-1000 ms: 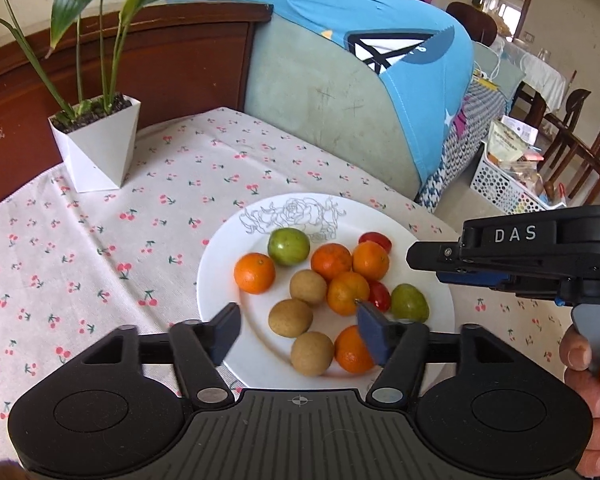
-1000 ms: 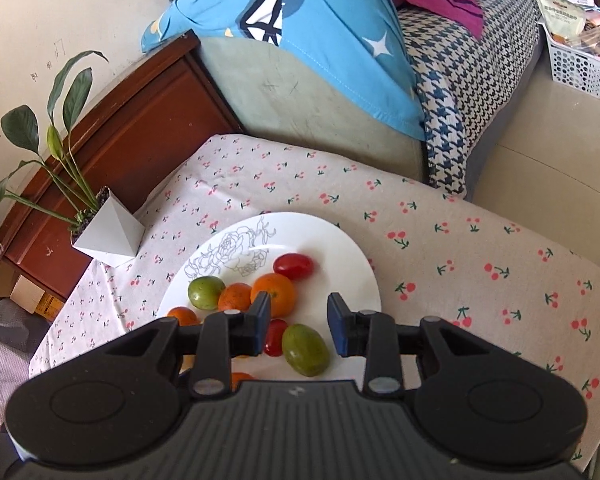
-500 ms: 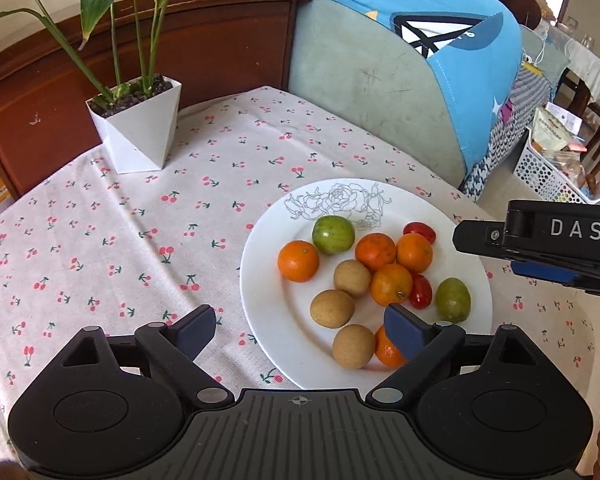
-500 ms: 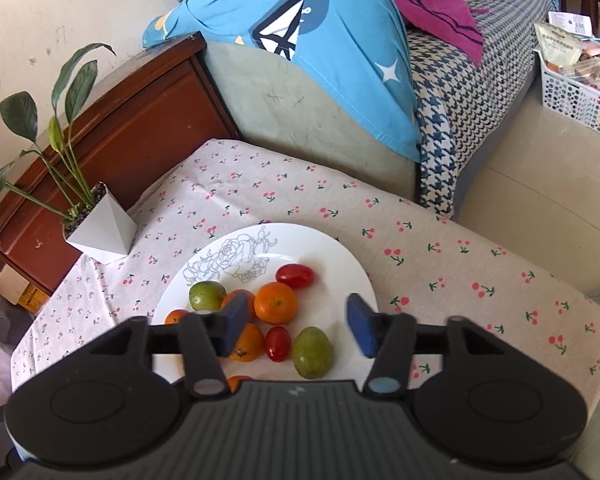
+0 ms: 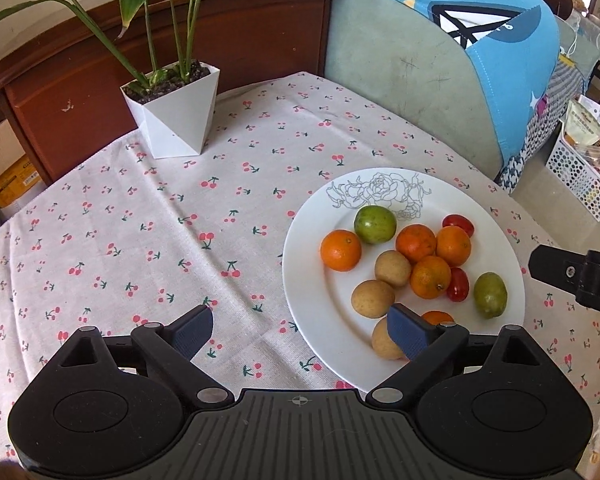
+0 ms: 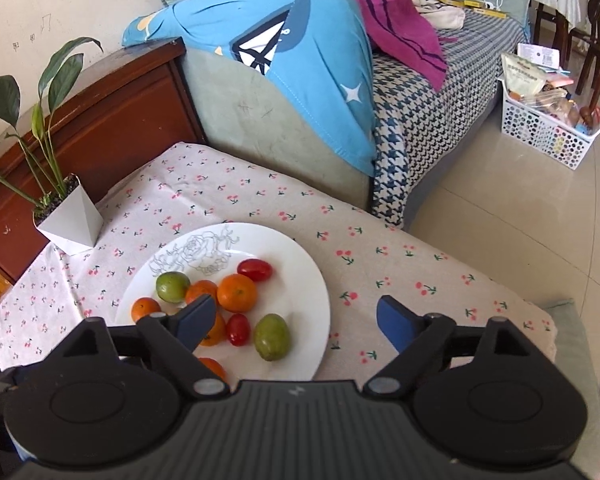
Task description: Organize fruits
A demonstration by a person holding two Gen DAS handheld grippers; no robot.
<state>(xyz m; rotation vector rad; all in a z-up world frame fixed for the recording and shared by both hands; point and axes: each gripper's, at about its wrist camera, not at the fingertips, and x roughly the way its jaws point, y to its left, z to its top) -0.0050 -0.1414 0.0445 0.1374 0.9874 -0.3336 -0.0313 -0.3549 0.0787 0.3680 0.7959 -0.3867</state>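
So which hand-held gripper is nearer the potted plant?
Left. The left hand-held gripper hangs open over the cloth left of the plate, on the potted plant side; the right hand-held gripper hangs open over the plate's far side.

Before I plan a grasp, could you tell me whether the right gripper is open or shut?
Open. The right gripper has just been opening; its jaws stand wide apart above the plate, with nothing gripped between them.

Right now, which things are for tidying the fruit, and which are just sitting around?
For the job:
white plate
oranges
brown fruits
green fruits
red tomatoes
both grippers, fingers open and empty

Just lying about:
potted plant
cherry tablecloth
white basket
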